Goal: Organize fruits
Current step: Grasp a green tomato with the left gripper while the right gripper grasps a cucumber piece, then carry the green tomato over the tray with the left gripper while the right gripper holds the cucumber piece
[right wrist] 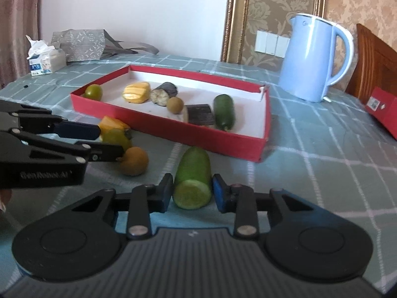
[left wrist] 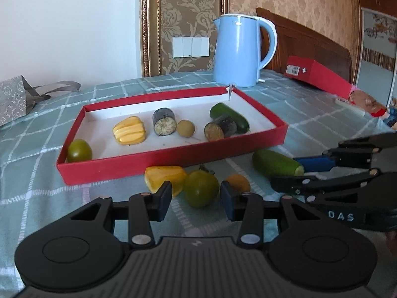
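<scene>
A red tray [left wrist: 173,157] holds a green tomato [left wrist: 79,150], a yellow fruit piece [left wrist: 129,130], two dark eggplant chunks, a longan and a cucumber [left wrist: 229,116]. In front of it on the cloth lie a yellow piece [left wrist: 163,176], a green tomato [left wrist: 201,188] and an orange longan [left wrist: 238,182]. My left gripper [left wrist: 196,203] is open, and the tomato sits just ahead between its fingertips. My right gripper [right wrist: 192,193] is shut on the cut end of a green cucumber piece [right wrist: 193,173] that rests on the cloth.
A blue kettle [left wrist: 238,49] stands behind the tray. A red box [left wrist: 320,74] lies at the right, near a wooden headboard. A grey gift bag [right wrist: 79,42] and a tissue box [right wrist: 42,62] sit at the far left. The checked cloth [right wrist: 322,168] is bare to the right of the tray.
</scene>
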